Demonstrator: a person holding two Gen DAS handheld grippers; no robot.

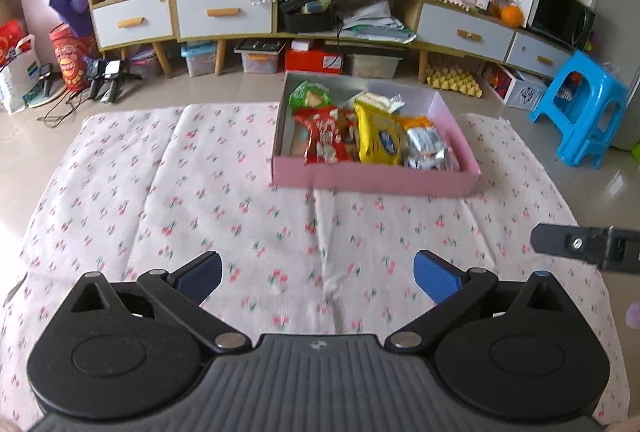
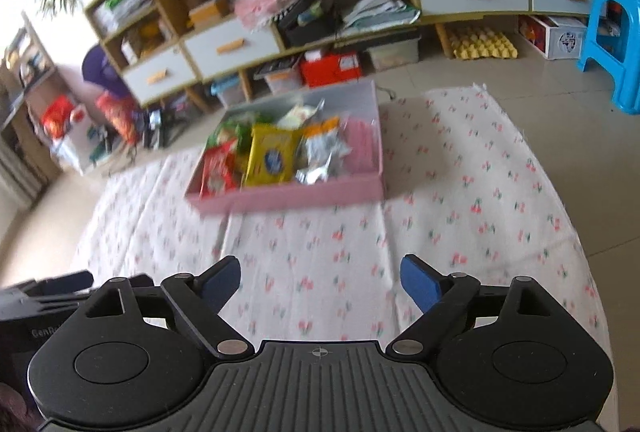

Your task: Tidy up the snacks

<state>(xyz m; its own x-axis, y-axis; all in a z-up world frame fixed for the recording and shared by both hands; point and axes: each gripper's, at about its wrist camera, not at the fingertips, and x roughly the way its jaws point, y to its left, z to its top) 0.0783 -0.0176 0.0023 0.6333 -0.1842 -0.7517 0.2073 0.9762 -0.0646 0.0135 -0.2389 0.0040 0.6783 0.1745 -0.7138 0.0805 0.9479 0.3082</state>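
A pink box [image 1: 372,177] sits on the cherry-print cloth [image 1: 180,191] and holds several snack packs: a green pack [image 1: 306,93], a red pack [image 1: 324,135], a yellow pack [image 1: 378,135] and a silver-orange pack [image 1: 428,143]. My left gripper [image 1: 318,278] is open and empty, low over the cloth, well short of the box. My right gripper [image 2: 320,282] is open and empty too; the box [image 2: 288,197] with the yellow pack [image 2: 272,155] lies ahead and to its left. One right finger [image 1: 580,244] pokes in at the left view's right edge.
A long cabinet [image 1: 224,15] with drawers and storage boxes under it stands behind the cloth. A blue plastic stool [image 1: 580,107] stands on the tiled floor at the right. Bags and cables [image 1: 60,71] lie at the left.
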